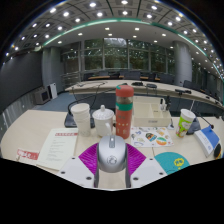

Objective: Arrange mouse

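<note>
no text can be read anywhere: print is seen on the papers (58, 147) and on the bottle (124, 112) label, but not a single word or number can be made out.

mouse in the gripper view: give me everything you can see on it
The mouse is pale grey or white, smooth and plastic-looking, with a rounded oval shell and a dark line down its middle, probably the wheel or button seam. It lies flat on the table, lengthwise along the view, between the two fingers of the gripper, whose magenta pads flank it closely. Whether the pads actually press on it cannot be told. No cable shows. Just beyond it stands a bottle with a red cap.
</note>
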